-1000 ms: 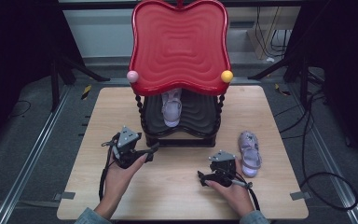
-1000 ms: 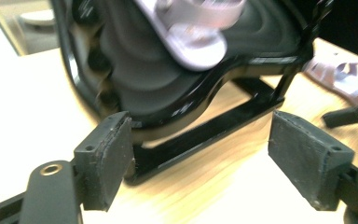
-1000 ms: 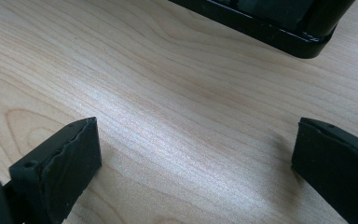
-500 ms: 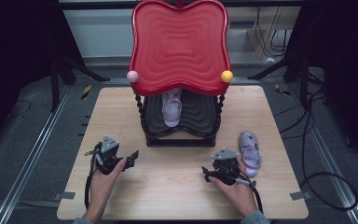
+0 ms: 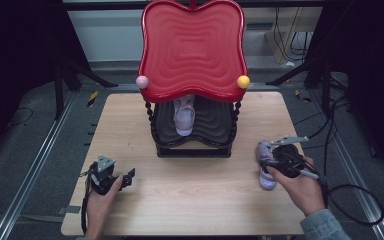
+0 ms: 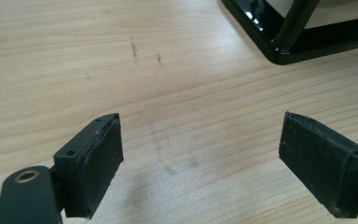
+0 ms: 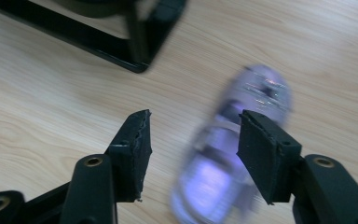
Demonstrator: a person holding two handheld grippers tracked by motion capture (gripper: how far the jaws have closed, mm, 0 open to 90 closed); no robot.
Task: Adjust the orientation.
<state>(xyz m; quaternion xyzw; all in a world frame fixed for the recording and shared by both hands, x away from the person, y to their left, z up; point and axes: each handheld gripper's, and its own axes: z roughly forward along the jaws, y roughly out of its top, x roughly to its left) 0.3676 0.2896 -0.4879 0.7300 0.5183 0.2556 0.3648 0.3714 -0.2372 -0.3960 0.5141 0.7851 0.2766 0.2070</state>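
The right gripper point(image 5: 266, 161) hovered over the lilac shoe point(image 5: 266, 176) at about four o'clock on the wooden table point(image 5: 200, 200). In the right gripper view its jaws stood half apart and had just been closing, with the blurred shoe point(image 7: 233, 158) lying between them; whether the pads point(image 7: 261, 154) pressed on it I couldn't tell. The left gripper point(image 5: 128, 178) sat low at about eight o'clock, well apart from everything. In the left gripper view its jaws were spread wide, pads point(image 6: 98, 163) over bare wood. At twelve o'clock stood the red-topped black shelf point(image 5: 192, 50), and a second lilac shoe point(image 5: 184, 116) rested on its lower tier, toe toward the person.
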